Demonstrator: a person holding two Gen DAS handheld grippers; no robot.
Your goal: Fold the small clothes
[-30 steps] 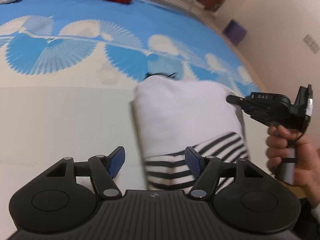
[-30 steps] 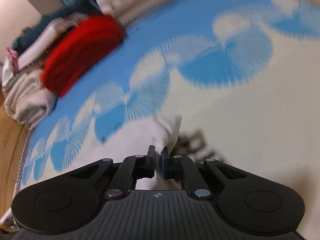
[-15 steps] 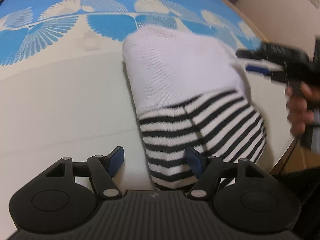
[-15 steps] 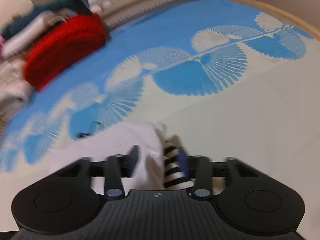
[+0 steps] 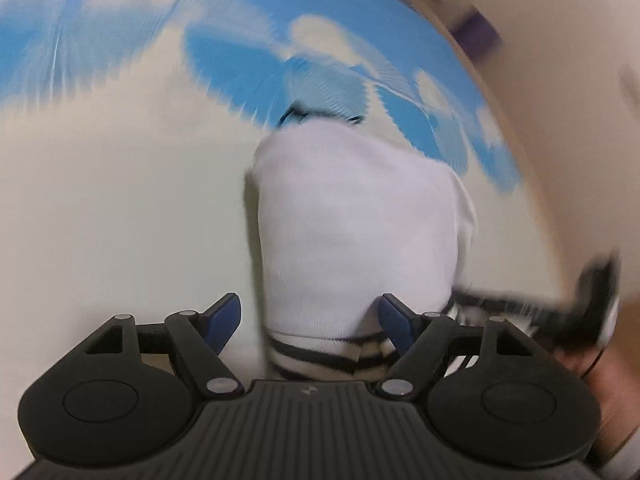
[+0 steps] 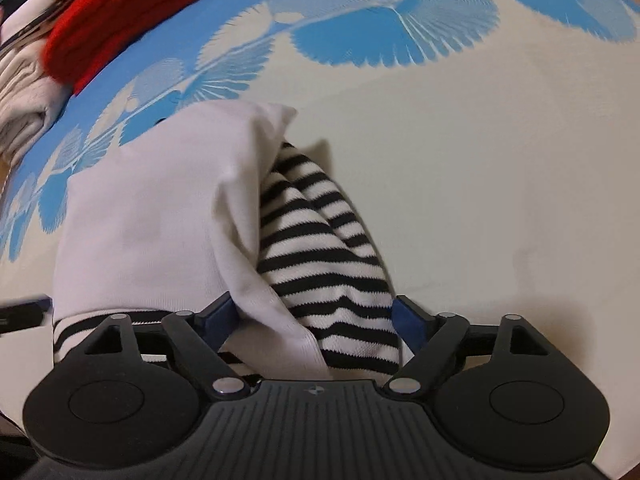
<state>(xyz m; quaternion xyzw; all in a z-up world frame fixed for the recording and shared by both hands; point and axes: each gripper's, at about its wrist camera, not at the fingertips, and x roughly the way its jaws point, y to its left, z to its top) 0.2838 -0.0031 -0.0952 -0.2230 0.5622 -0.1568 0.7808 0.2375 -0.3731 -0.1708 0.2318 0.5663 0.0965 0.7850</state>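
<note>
A small white garment point(image 5: 356, 220) with a black-and-white striped part point(image 5: 320, 354) lies folded on the bed cover. My left gripper point(image 5: 310, 320) hangs low over its near edge. Its jaws are opening, and the striped hem lies between the blue pads without being pressed. In the right wrist view the same white garment point(image 6: 152, 220) has a striped sleeve point(image 6: 320, 248) poking out from under a white fold. My right gripper point(image 6: 314, 318) straddles that fold and sleeve, and its jaws are opening too. The right gripper point(image 5: 592, 300) shows blurred at the left view's right edge.
The blue-and-cream patterned bed cover point(image 6: 460, 160) spreads all around. A red folded cloth point(image 6: 120, 20) and a stack of pale folded clothes point(image 6: 20, 100) lie at the far left. A purple object point(image 5: 476, 36) sits past the bed's edge. A hand point(image 5: 608, 380) holds the right gripper.
The right gripper let go of the white cloth's corner and opened wide. Both grippers sank closer to the garment's near edge, and the left jaws spread a little.
</note>
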